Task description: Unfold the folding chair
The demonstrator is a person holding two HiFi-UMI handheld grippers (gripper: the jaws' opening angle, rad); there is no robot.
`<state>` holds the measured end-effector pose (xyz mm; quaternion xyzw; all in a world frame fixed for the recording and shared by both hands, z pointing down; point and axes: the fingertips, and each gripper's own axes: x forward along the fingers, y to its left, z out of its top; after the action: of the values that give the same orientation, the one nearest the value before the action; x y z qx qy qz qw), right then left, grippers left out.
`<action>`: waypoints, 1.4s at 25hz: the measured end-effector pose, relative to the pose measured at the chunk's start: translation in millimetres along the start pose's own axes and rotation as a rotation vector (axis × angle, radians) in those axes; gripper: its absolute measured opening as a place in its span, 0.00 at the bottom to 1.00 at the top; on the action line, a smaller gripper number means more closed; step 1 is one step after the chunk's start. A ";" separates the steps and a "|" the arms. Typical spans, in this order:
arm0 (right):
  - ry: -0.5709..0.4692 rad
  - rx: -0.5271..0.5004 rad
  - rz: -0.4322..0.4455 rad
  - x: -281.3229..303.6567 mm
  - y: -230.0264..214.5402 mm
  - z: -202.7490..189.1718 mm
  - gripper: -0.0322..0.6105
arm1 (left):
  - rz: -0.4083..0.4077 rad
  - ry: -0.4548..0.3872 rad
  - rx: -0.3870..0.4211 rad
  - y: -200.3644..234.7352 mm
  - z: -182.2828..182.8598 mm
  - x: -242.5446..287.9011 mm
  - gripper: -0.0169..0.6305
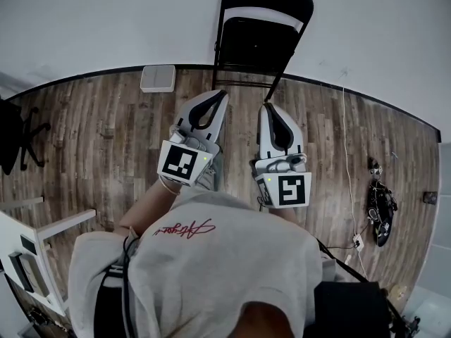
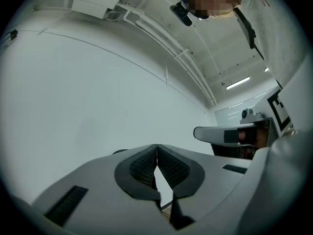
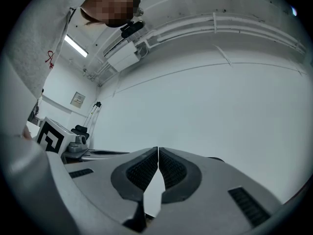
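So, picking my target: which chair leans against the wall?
The black folding chair, folded flat, top centre; the office chair at the left edge stands on the floor on a star base.

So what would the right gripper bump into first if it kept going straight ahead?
Probably the chair against the wall: the right gripper aims at its side leg. The gripper's own view shows only wall, so it may just miss.

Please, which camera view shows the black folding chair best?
The head view: the folding chair stands folded against the wall, back and seat plain, just beyond the left gripper and right gripper. Both gripper views show mostly bare wall; a small dark sliver over the shut fingers may be the chair.
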<state>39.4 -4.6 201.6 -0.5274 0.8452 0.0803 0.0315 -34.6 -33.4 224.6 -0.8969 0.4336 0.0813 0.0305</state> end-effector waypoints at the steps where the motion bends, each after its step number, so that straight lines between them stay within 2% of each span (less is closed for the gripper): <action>1: 0.000 -0.003 -0.003 15.0 -7.1 -4.6 0.08 | -0.006 -0.007 0.002 10.6 -3.9 13.5 0.05; 8: -0.007 -0.017 -0.023 151.9 -68.1 -25.6 0.08 | -0.054 0.015 -0.023 102.5 -20.9 127.7 0.05; 12: -0.001 -0.033 -0.038 217.0 -100.3 -32.8 0.08 | -0.095 0.027 0.036 145.4 -26.3 193.2 0.05; 16: 0.059 -0.046 -0.021 256.6 -125.0 -53.2 0.08 | -0.116 0.109 0.124 177.1 -45.8 249.0 0.05; 20: 0.142 -0.068 0.030 275.0 -140.0 -83.2 0.08 | -0.134 0.237 0.072 207.5 -82.1 281.0 0.07; 21: 0.161 -0.089 0.050 279.7 -143.7 -90.1 0.08 | -0.141 0.283 0.046 215.9 -94.9 289.1 0.17; 22: 0.188 -0.114 0.077 284.2 -146.8 -99.1 0.08 | -0.152 0.339 0.013 224.3 -110.0 296.8 0.38; 23: 0.232 -0.136 0.110 287.9 -149.0 -111.3 0.08 | -0.165 0.402 -0.023 233.0 -127.3 303.8 0.46; 25: 0.345 -0.174 0.196 295.4 -152.0 -141.9 0.11 | -0.188 0.523 -0.087 252.8 -164.7 316.4 0.50; 27: 0.436 -0.252 0.294 308.7 -156.9 -173.0 0.33 | -0.199 0.622 -0.136 277.1 -200.3 331.5 0.53; 28: 0.465 -0.312 0.341 317.5 -161.1 -187.6 0.37 | -0.200 0.663 -0.154 289.6 -215.6 340.2 0.54; 31: 0.551 -0.467 0.468 342.6 -176.4 -235.7 0.40 | -0.202 0.762 -0.156 317.1 -250.6 365.7 0.56; 35: 0.722 -0.570 0.611 362.3 -190.2 -298.7 0.42 | -0.199 0.917 -0.135 327.3 -293.1 379.4 0.57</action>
<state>59.3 -458.2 426.4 -0.2400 0.8617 0.1254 -0.4291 -24.0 -566.9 453.2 -0.8774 0.3081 -0.2985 -0.2146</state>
